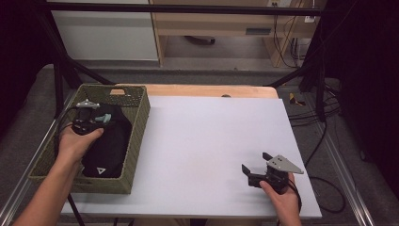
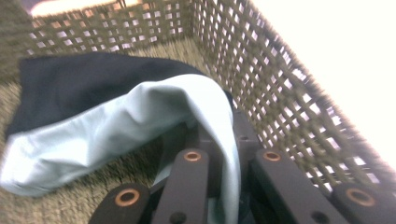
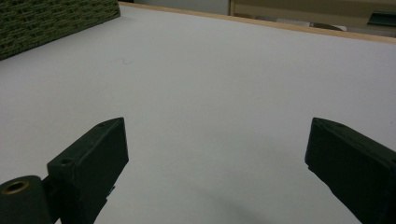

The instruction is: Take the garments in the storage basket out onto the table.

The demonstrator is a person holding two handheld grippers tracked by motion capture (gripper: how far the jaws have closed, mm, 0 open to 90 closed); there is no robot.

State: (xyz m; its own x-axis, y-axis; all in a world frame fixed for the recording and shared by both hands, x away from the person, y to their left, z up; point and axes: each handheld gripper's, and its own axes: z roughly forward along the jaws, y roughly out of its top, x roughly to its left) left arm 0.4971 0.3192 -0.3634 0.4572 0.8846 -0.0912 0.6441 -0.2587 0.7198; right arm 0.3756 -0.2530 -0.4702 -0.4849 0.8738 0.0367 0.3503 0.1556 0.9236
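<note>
High view: 1 basket [image 1: 137,123], 2 garments (black [image 1: 110,146], teal [image 1: 102,118]).

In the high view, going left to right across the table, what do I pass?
Woven basket holding dark clothing and the left gripper → bare white tabletop → right gripper.

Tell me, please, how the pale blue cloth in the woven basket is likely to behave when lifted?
Probably floppy: the pale blue cloth drapes in soft folds from the left gripper. Likely light, a thin layer. It may drag the black garment beneath it inside the basket.
</note>
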